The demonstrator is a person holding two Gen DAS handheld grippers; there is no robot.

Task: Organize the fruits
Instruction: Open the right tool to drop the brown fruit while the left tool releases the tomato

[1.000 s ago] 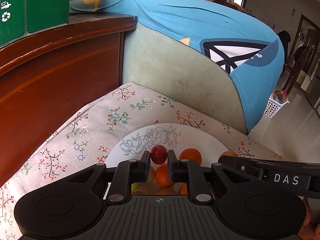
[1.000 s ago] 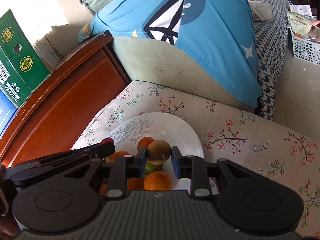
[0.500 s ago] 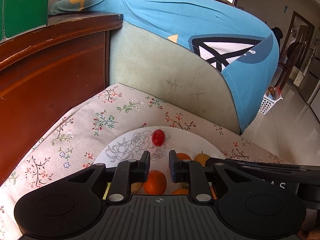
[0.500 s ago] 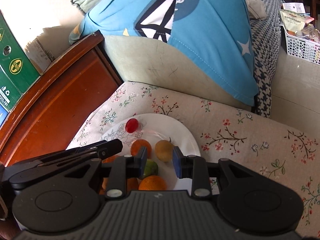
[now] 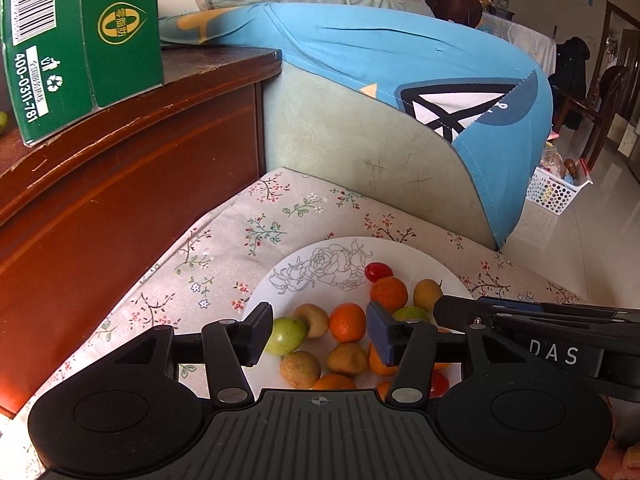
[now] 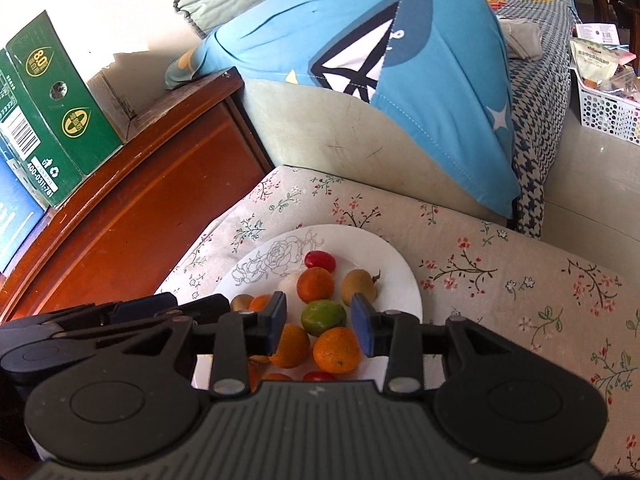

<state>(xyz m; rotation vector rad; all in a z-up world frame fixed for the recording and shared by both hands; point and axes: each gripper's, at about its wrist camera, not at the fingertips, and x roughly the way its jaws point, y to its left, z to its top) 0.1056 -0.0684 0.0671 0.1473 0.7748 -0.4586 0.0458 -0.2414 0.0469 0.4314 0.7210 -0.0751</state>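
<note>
Black, both sets of tongs stand with jaws wide apart and hold nothing. The left gripper (image 5: 318, 330) hangs over the near half of the plate (image 5: 312, 258); between its fingers lie an orange (image 5: 347, 322), a green fruit (image 5: 286, 335) against the left finger and a tan-brown fruit (image 5: 311, 318) just behind it. Below these, toward 6 o'clock, sit two more brown fruits (image 5: 300, 369) and further oranges partly hidden by the gripper body. At 1 o'clock from the left gripper a small red fruit (image 5: 378, 271) touches another orange (image 5: 389, 293), with a yellow-brown fruit (image 5: 427, 294) just beside it at 3 o'clock. The right gripper (image 6: 320, 322) comes in from the right in the left wrist view, its dark arm marked DAS.

From the right wrist, the gap between the fingers frames a green fruit (image 6: 323, 317) and, at 6 o'clock of it, an orange (image 6: 336, 350). At 12 o'clock lie an orange (image 6: 315, 285) and the red fruit (image 6: 319, 260); a stemmed brown fruit (image 6: 359, 285) rests at 1 o'clock, near the plate's rim.

All the fruit is gathered on the white rose-printed plate, which rests on a floral cloth (image 6: 500, 272). At 9 o'clock stands a red-brown wooden cabinet (image 5: 120, 184) bearing a green carton (image 5: 80, 40); at 12 o'clock a pale sofa arm (image 5: 360, 160) under a blue cover (image 5: 400, 60).
</note>
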